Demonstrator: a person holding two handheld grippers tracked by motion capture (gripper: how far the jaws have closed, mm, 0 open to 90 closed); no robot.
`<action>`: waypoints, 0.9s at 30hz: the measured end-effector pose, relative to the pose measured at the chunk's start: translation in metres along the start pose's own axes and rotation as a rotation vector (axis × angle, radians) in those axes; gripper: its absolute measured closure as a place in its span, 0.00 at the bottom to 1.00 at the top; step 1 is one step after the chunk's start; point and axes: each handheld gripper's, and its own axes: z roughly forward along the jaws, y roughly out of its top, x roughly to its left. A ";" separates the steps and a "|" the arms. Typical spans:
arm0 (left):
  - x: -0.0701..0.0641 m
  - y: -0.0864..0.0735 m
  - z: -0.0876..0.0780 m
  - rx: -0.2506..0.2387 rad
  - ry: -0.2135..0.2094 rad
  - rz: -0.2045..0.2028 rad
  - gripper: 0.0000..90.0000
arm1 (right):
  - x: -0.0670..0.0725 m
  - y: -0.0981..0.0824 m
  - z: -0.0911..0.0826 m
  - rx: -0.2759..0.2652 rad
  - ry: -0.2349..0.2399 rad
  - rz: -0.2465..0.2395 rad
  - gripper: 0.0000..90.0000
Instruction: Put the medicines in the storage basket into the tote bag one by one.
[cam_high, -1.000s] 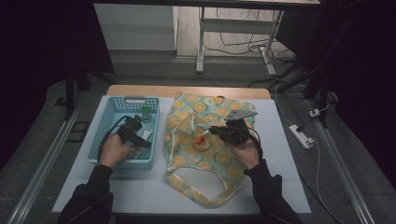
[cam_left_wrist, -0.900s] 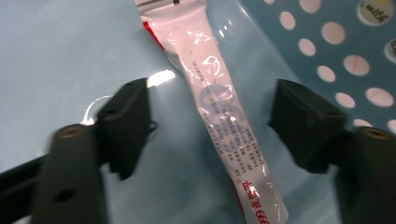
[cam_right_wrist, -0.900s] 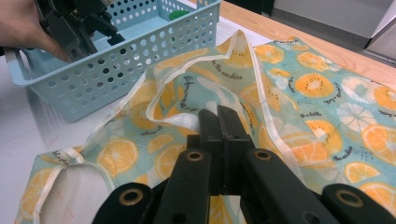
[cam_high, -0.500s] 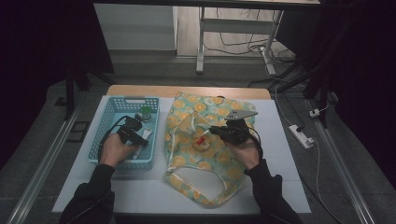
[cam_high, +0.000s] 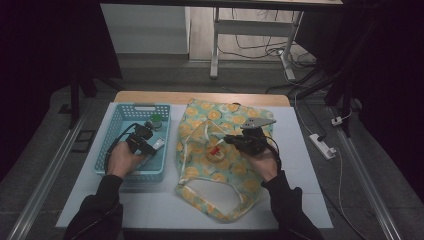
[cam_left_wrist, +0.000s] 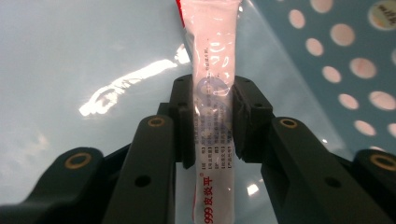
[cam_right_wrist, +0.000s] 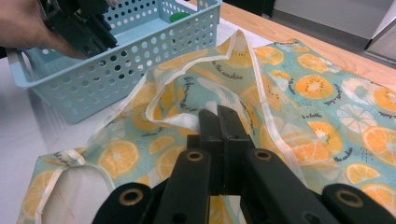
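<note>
white tube | in blue basket | fruit-print bag flat

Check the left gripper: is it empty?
No, the left gripper is shut on a white tube, pinched between its jaws over the basket.

A table with a white top and a strip of bare wood along its far edge is seen from above. A light blue perforated basket is set on its left part, and a fabric bag printed with orange slices on a pale green ground is spread flat just beside it, across the middle. The bag's pale-trimmed handle loop is laid toward the near edge, and bare white surface is left at the right and along the front.
</note>
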 end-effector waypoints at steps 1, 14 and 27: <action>0.001 0.000 -0.001 -0.007 0.005 -0.003 0.80 | 0.000 0.000 0.000 -0.001 0.000 0.000 1.00; 0.009 -0.002 -0.031 -0.165 -0.043 -0.038 0.80 | 0.001 0.001 -0.002 -0.012 0.002 0.000 1.00; -0.001 -0.005 -0.063 -0.273 -0.096 -0.005 0.80 | 0.000 0.001 -0.003 -0.016 -0.001 0.000 1.00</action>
